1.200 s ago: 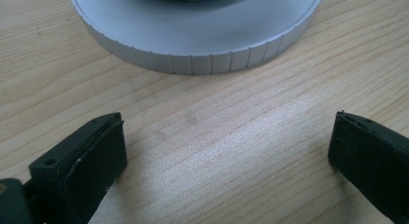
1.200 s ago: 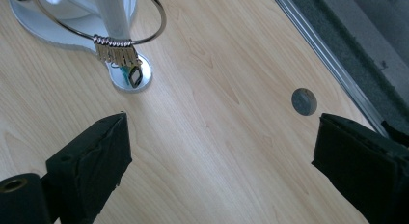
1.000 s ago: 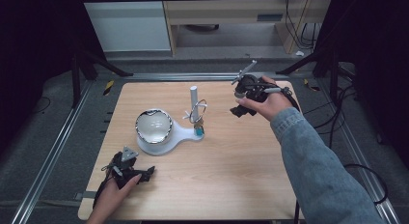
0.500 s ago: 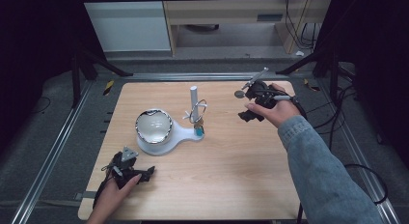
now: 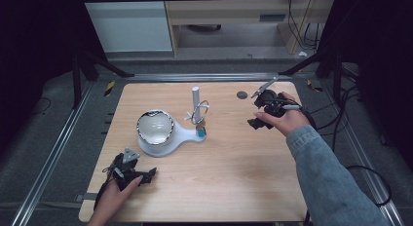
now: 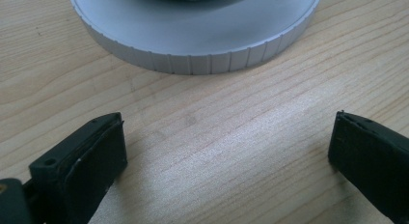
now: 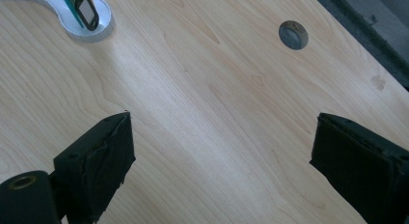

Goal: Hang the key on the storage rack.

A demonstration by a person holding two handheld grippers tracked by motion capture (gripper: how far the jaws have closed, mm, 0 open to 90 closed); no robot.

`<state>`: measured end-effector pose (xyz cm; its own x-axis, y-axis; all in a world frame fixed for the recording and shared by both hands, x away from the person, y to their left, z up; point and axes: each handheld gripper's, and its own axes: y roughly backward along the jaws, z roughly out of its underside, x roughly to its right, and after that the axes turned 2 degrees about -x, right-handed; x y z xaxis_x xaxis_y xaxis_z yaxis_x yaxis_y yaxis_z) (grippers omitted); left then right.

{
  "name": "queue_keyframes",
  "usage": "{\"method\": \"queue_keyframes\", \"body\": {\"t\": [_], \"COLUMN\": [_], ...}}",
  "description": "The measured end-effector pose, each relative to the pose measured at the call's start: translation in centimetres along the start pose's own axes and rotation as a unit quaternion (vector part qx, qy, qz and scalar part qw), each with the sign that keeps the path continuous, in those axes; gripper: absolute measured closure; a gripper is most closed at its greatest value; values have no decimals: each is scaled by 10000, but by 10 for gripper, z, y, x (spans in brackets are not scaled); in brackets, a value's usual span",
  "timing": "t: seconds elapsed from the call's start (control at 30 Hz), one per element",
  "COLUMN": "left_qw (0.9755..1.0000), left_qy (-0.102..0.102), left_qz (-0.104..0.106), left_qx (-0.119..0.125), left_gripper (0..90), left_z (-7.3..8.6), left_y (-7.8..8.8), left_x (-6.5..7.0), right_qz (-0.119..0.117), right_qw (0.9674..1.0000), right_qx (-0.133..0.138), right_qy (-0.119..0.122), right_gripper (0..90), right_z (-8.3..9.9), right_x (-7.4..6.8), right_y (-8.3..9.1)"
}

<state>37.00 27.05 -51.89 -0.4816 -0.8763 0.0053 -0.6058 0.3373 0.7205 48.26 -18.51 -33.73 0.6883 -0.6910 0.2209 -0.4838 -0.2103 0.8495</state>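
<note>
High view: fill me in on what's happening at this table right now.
A person holds a gripper in each hand over a wooden table. Neither holds anything: the left gripper sits open near the white stand with its round mirrored dish, and the right gripper hangs open at the table's right side. A key ring hangs on the stand's post.

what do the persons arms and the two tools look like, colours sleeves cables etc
Both tools are black, each with two blocky black jaws faced with flat pads. The left tool carries a grey three-cornered plate on top. The right tool trails a black cable, and that arm wears a blue denim sleeve. The left forearm is bare.
</note>
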Motion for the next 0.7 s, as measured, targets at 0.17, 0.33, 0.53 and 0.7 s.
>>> {"method": "queue_keyframes", "body": {"t": [0.17,0.33,0.53,0.7], "left_qw": [10000,10000,10000,10000], "left_qy": [-13,-12,-2,-3], "left_qz": [-2,-3,0,0], "left_qx": [2,5,0,-1], "left_gripper": [0,0,0,0], "left_z": [0,0,0,0], "left_y": [0,0,0,0], "left_x": [0,0,0,0], "right_qz": [8,-6,-31,-80], "right_qw": [10000,9999,9998,9996], "right_qx": [-82,-139,-195,-249], "right_qy": [-13,6,-28,-76], "right_gripper": [105,117,124,129], "right_z": [11,21,31,40], "right_x": [-2,-6,-8,-11], "right_y": [-8,-15,-22,-29]}}
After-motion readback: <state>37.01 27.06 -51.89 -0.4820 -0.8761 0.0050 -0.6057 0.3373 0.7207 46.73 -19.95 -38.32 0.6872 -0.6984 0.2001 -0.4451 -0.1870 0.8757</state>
